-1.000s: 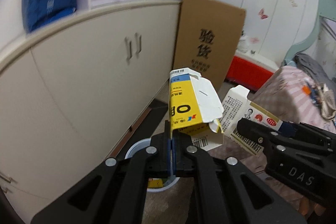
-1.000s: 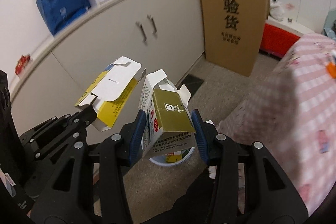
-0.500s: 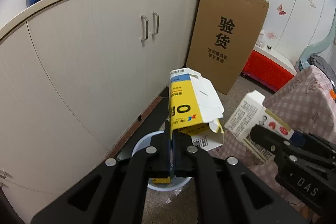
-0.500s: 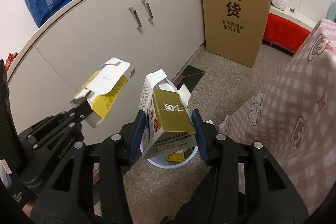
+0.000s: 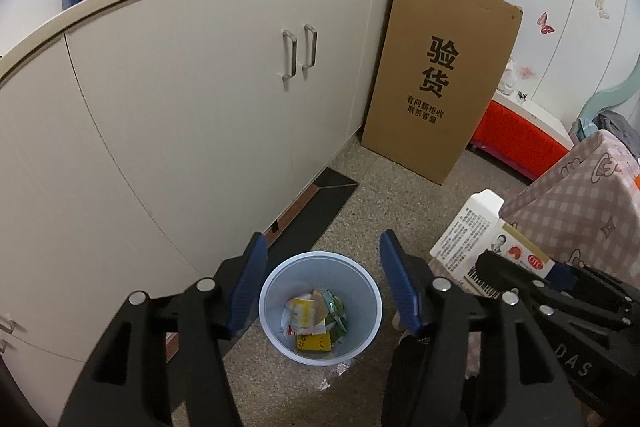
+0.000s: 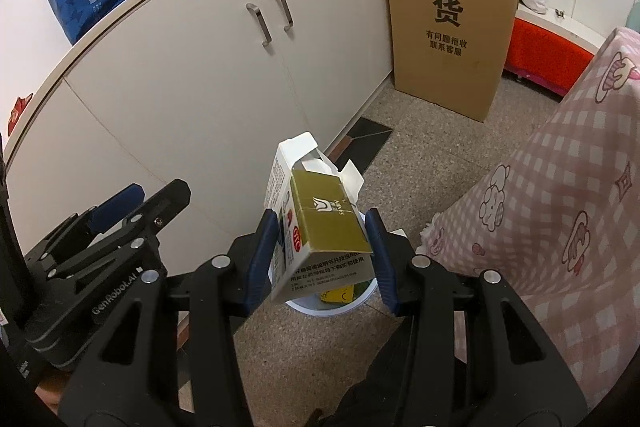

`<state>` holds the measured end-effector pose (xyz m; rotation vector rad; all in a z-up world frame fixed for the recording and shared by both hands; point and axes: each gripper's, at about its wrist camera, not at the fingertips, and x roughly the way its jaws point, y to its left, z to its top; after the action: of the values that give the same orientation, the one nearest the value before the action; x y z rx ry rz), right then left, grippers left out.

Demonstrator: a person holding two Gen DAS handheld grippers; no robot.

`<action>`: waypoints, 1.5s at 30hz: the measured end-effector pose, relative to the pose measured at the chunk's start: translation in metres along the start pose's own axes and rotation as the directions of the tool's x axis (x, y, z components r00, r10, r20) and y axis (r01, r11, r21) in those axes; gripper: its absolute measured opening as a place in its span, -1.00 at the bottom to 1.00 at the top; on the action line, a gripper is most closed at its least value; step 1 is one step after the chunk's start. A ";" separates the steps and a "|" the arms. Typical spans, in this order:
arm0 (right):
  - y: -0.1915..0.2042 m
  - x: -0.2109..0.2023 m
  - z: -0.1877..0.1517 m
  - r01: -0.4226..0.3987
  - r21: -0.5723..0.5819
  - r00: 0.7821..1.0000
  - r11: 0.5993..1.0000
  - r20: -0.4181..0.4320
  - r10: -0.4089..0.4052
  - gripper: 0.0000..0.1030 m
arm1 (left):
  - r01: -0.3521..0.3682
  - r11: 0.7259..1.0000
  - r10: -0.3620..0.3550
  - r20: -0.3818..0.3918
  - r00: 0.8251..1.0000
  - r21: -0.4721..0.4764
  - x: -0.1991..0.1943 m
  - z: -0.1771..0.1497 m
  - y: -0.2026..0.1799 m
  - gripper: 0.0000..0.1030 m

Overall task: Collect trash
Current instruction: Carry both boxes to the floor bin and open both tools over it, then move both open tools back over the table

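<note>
Currently the left gripper stands wide apart and empty, directly above a round pale-blue plastic bin on the speckled floor; crumpled cardboard packets lie inside. The right gripper clamps a rectangular olive-and-white cardboard carton, flaps torn open, over the bin rim.

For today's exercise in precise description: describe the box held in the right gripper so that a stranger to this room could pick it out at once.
Start at the white cabinet and drop to the pale blue bin on the floor before it. Just above its rim, the right gripper clamps an opened carton. Its olive-gold face, white printed side and torn-open top flaps set it apart from the crumpled scraps already binned.
</note>
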<state>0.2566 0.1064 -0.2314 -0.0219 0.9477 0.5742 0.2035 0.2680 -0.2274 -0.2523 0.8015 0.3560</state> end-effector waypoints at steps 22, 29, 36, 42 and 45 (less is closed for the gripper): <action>0.022 0.002 0.010 -0.016 -0.041 1.000 0.999 0.018 0.017 -0.13 | -0.023 0.999 0.023 -0.001 1.000 -0.035 -0.005 -0.005 0.024 0.26; 0.038 0.012 0.022 -0.036 -0.076 0.995 0.996 0.088 0.043 0.32 | -0.079 0.992 0.077 -0.028 0.997 -0.102 0.004 -0.007 0.052 0.31; 0.042 0.012 0.020 0.011 -0.105 0.994 0.994 0.112 0.001 0.39 | -0.101 0.987 0.096 -0.048 0.994 -0.123 0.007 -0.009 0.062 0.31; 0.037 -0.006 0.014 0.080 -0.121 0.987 0.990 0.147 -0.061 0.40 | -0.087 0.990 0.083 -0.037 0.996 -0.111 0.001 -0.007 0.052 0.34; 0.034 -0.019 0.012 0.108 -0.125 0.982 0.986 0.169 -0.086 0.43 | -0.079 0.992 0.077 -0.028 0.997 -0.094 -0.007 -0.006 0.045 0.35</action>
<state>0.2406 0.1296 -0.2019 -0.1387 0.7439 0.5399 0.1768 0.3052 -0.2305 -0.3150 0.8212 0.4657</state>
